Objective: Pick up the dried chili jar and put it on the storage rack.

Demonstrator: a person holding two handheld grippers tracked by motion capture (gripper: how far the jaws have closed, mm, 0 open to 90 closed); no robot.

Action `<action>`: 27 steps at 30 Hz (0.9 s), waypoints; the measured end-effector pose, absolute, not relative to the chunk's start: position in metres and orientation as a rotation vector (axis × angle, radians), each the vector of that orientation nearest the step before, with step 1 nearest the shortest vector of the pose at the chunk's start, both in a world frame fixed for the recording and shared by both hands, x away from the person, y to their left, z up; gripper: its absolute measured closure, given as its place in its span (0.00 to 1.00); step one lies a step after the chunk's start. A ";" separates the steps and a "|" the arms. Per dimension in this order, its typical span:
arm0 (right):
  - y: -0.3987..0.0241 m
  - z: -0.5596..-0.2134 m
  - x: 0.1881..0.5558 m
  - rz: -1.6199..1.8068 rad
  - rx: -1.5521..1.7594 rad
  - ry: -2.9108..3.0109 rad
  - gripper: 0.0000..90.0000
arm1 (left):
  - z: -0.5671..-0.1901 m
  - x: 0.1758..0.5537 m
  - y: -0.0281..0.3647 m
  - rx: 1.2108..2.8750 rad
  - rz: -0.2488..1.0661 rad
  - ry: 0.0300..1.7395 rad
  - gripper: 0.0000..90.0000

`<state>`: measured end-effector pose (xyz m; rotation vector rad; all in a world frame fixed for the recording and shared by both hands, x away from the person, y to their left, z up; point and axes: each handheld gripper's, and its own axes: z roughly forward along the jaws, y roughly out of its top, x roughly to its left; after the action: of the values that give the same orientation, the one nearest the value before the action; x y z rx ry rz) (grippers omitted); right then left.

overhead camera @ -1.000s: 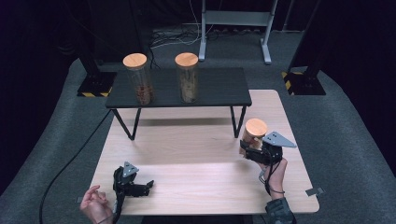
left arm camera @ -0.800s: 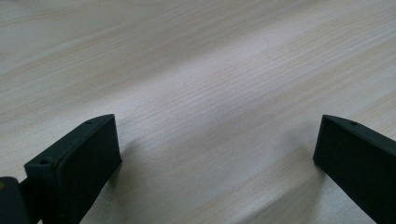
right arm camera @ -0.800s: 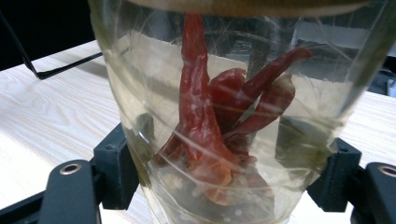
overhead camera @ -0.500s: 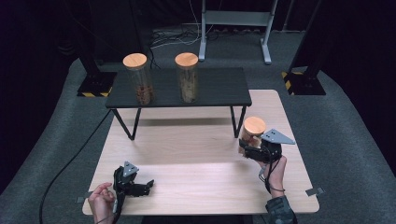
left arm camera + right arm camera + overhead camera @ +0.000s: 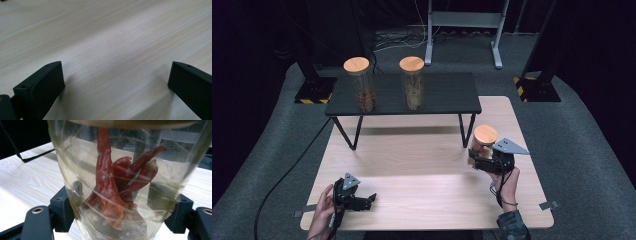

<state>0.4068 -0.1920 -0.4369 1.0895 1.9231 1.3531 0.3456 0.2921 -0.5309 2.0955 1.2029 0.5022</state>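
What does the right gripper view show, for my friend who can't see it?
A clear glass jar of dried red chillies is very close, clamped between the right gripper's two black jaws. Pale wooden table lies behind it.

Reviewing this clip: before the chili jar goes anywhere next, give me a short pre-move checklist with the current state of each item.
1. Right gripper clamped on the chili jar: ok, jaws press on both sides of the glass.
2. Jar lid seated: ok, wooden lid sits on top.
3. Jar upright: ok in the high view.
4. Free spot on the black shelf: ok, space lies right of the two jars.
5. Left gripper out of the way: ok, open, near the table's front left.
6. Jar lifted off the table: cannot tell.
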 end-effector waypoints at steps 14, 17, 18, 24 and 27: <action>-0.193 -0.431 0.407 1.363 1.085 1.926 0.27 | -0.531 0.350 0.298 2.125 0.477 1.134 0.00; -0.192 -0.427 0.407 1.358 1.076 1.930 0.27 | -0.531 0.348 0.296 2.111 0.489 1.164 0.00; -0.191 -0.426 0.407 1.357 1.074 1.931 0.27 | -0.531 0.348 0.296 2.105 0.492 1.173 0.00; -0.188 -0.418 0.409 1.354 1.061 1.936 0.27 | -0.531 0.348 0.295 2.102 0.498 1.178 0.00; -0.187 -0.415 0.411 1.354 1.055 1.939 0.27 | -0.531 0.348 0.295 2.104 0.499 1.183 0.00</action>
<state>0.4106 -0.1866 -0.4148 1.0554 1.9390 1.3535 0.3476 0.2954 -0.5309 2.1042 1.1826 0.4991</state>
